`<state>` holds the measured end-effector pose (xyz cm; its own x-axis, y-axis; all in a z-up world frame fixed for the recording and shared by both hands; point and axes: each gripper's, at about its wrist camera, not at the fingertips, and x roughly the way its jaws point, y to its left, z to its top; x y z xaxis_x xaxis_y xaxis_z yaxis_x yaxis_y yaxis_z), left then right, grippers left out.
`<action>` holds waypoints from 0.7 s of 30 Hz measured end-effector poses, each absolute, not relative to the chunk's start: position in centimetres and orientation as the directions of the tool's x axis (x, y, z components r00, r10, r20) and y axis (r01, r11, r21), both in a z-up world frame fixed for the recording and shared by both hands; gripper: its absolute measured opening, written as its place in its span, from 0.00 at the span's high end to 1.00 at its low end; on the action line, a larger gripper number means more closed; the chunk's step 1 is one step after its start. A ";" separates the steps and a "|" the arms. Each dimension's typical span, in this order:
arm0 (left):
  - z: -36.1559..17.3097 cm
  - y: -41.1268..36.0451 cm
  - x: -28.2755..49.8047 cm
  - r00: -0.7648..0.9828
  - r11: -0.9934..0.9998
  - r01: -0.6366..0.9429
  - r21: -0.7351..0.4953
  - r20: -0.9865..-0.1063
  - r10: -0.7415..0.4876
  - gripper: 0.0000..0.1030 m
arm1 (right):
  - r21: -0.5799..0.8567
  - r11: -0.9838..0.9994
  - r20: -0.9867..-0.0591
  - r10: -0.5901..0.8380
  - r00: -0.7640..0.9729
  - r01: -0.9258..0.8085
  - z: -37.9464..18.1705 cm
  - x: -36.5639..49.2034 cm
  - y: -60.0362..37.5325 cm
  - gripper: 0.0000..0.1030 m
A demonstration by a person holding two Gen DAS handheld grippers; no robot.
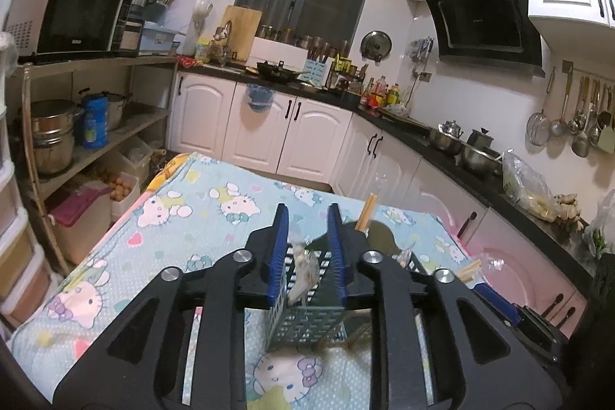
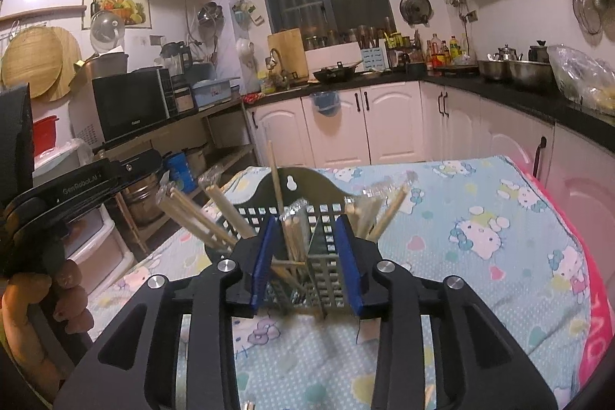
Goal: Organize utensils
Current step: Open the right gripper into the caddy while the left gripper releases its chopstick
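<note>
A grey-green slotted utensil holder point(image 2: 326, 256) stands on the Hello Kitty cloth point(image 2: 480, 218). Several wrapped wooden chopsticks point(image 2: 215, 206) lean out of its left, middle and right compartments. My right gripper point(image 2: 307, 225) is open, its blue pads either side of the middle compartment, empty. My left gripper point(image 1: 309, 218) is open just above the holder point(image 1: 307, 321), with a clear-wrapped chopstick pack point(image 1: 303, 271) standing between its pads, untouched. One chopstick pair point(image 1: 367, 214) sticks up behind the right pad.
The cloth-covered table point(image 1: 173, 218) sits in a kitchen. White cabinets point(image 2: 384, 122) and a black counter with pots stand behind and to the right. A shelf with a microwave point(image 1: 77, 14) is on the left. The left hand and its gripper handle point(image 2: 57, 237) show at the right view's left edge.
</note>
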<state>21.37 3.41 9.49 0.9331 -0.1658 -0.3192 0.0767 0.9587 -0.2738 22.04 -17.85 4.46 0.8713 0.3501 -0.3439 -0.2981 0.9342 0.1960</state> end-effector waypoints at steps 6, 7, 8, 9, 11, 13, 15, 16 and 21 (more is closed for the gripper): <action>9.2 3.9 20.5 0.923 0.949 0.079 -0.304 -0.338 -0.185 0.63 | 0.205 0.938 -0.356 0.339 0.871 -0.281 4.1 21.2 -18.4 0.65; 9.2 3.9 20.4 0.921 0.948 0.079 -0.310 -0.340 -0.188 0.60 | 0.205 0.938 -0.358 0.338 0.871 -0.280 4.0 21.1 -18.5 0.64; 9.2 4.0 20.2 0.921 0.946 0.079 -0.313 -0.340 -0.189 0.58 | 0.203 0.939 -0.361 0.336 0.870 -0.278 3.9 20.9 -18.6 0.64; 9.2 4.0 19.9 0.920 0.946 0.080 -0.315 -0.341 -0.191 0.56 | 0.203 0.939 -0.363 0.334 0.870 -0.276 3.8 20.7 -18.7 0.63; 9.1 4.0 19.6 0.918 0.946 0.082 -0.314 -0.345 -0.194 0.50 | 0.208 0.940 -0.369 0.333 0.868 -0.272 3.6 20.4 -19.1 0.59; 9.1 4.0 19.1 0.915 0.942 0.086 -0.324 -0.348 -0.203 0.46 | 0.210 0.942 -0.376 0.324 0.868 -0.261 3.4 20.0 -19.4 0.55; 8.9 4.0 18.6 0.913 0.937 0.088 -0.339 -0.349 -0.212 0.38 | 0.213 0.943 -0.380 0.320 0.868 -0.255 3.4 19.7 -19.6 0.54; 8.8 4.0 18.4 0.911 0.935 0.091 -0.344 -0.350 -0.218 0.36 | 0.216 0.942 -0.381 0.322 0.867 -0.255 3.3 19.6 -19.8 0.54; 8.3 3.5 17.1 0.903 0.939 0.094 -0.331 -0.369 -0.220 0.24 | 0.221 0.942 -0.385 0.321 0.865 -0.252 3.2 18.6 -20.2 0.46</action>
<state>17.06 3.51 8.29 0.9031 -0.2201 -0.3688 0.0938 0.9390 -0.3309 18.64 -20.23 3.19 0.8653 0.3215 -0.3847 -0.2516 0.9422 0.2214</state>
